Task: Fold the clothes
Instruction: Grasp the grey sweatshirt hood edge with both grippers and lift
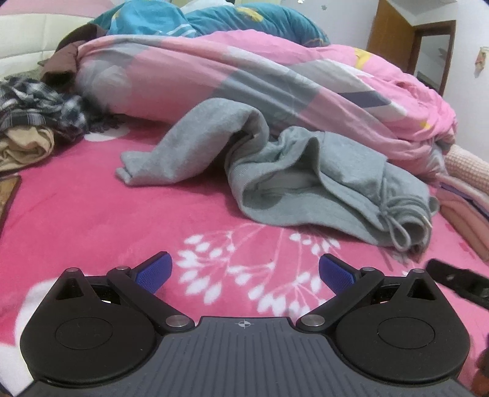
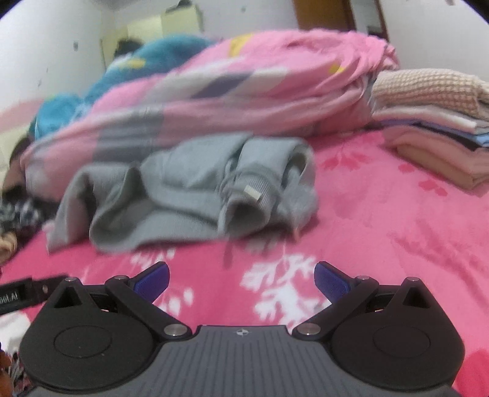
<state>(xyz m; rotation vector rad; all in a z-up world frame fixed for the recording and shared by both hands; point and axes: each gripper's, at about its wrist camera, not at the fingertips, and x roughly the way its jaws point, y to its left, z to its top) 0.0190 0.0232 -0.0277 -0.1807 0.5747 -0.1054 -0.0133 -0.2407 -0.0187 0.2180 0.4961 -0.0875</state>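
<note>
1. A pink bedspread (image 1: 91,198) with white leaf prints is covering the whole near surface, under both tools.
2. A rolled pink quilt (image 1: 214,70) is lying across the far side, with a teal blanket (image 1: 244,21) bunching behind it.
3. The grey sweatpants (image 1: 305,183) are lying crumpled in the middle of the bedspread, just in front of the quilt, one leg trailing out to the left and the drawstring waist bunching at the right.
4. A stack of folded clothes (image 2: 434,122) is sitting at the right, well apart from the sweatpants; a plaid garment (image 1: 39,103) and a tan one are piling up at the far left.
5. The left gripper (image 1: 245,271) is hovering low over the bedspread, near side of the sweatpants, fingers spread wide and gripping nothing.
6. The right gripper (image 2: 241,278) is doing likewise, its blue pads (image 2: 331,282) wide apart, with the sweatpants lying beyond and slightly left, untouched.
</note>
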